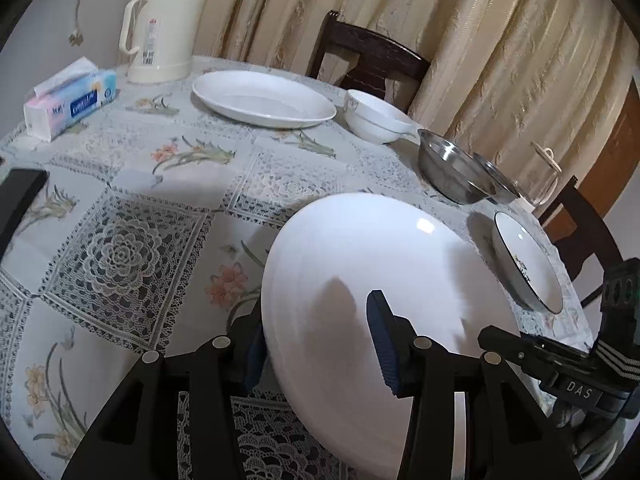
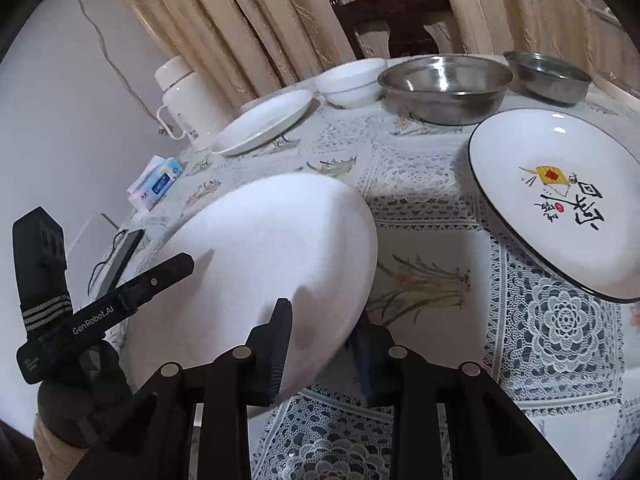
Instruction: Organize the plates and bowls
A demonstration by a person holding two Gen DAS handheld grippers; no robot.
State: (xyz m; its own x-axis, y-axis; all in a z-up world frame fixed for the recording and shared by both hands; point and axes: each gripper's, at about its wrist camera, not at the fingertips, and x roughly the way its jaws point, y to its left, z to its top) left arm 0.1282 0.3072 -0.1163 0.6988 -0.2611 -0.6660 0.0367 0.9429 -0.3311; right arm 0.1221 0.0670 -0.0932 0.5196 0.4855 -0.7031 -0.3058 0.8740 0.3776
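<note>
Both grippers are gripping one plain white plate (image 1: 384, 280), glossy and unpatterned, with a shallow rim catching a small highlight. It is hanging tilted above the lace-and-flower tablecloth (image 1: 132, 264), near the table's front edge. The left gripper (image 1: 320, 344) is pinching the plate's near rim, one blue pad over the face and one beneath. The right gripper (image 2: 320, 344) is clamping the opposite edge the same way. Farther back are sitting a second white plate (image 1: 264, 98), stacked white bowls (image 1: 376, 118), two steel basins (image 2: 446, 80), and a black-rimmed plate with calligraphy (image 2: 560, 200).
</note>
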